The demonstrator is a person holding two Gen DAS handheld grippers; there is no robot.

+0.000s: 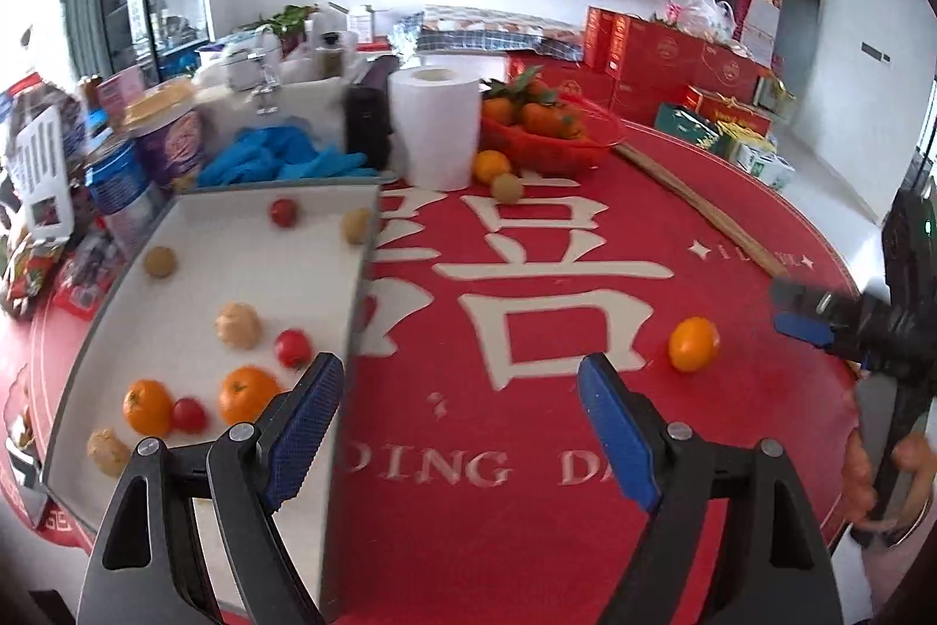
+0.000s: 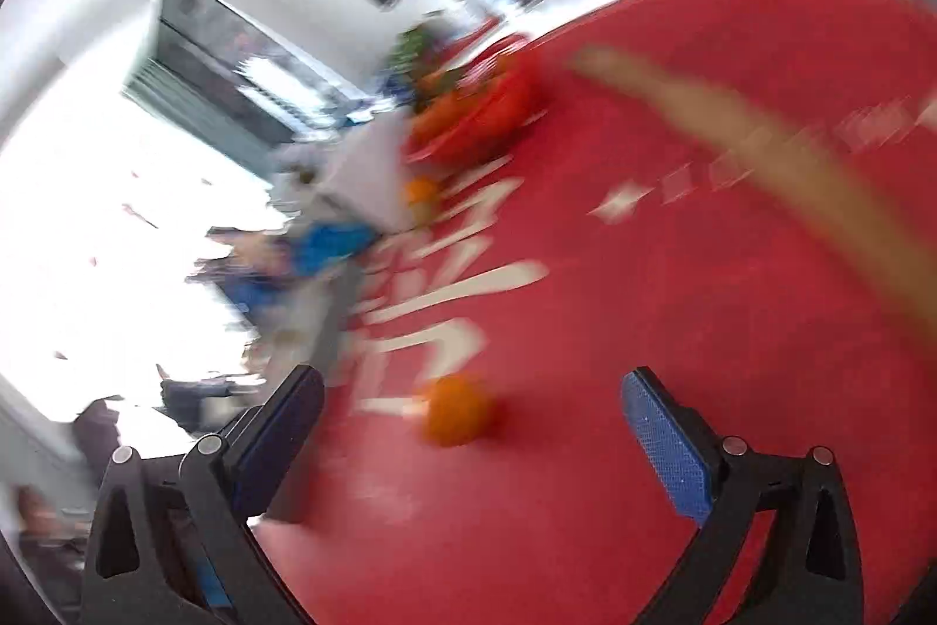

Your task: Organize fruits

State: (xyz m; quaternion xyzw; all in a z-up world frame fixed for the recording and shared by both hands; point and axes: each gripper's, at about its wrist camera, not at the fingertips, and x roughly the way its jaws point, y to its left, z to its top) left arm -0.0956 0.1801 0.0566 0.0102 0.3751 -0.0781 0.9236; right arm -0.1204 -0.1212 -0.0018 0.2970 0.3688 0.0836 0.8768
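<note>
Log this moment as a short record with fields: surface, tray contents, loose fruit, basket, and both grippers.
surface: red tablecloth with white characters
tray: white tray holding two oranges, three cherry tomatoes, four pale tan fruits
loose fruit: lone orange on the cloth; another orange by the paper roll
basket: red basket of leafy oranges
left gripper: open, empty
right gripper: open, lone orange between its fingers, view blurred
</note>
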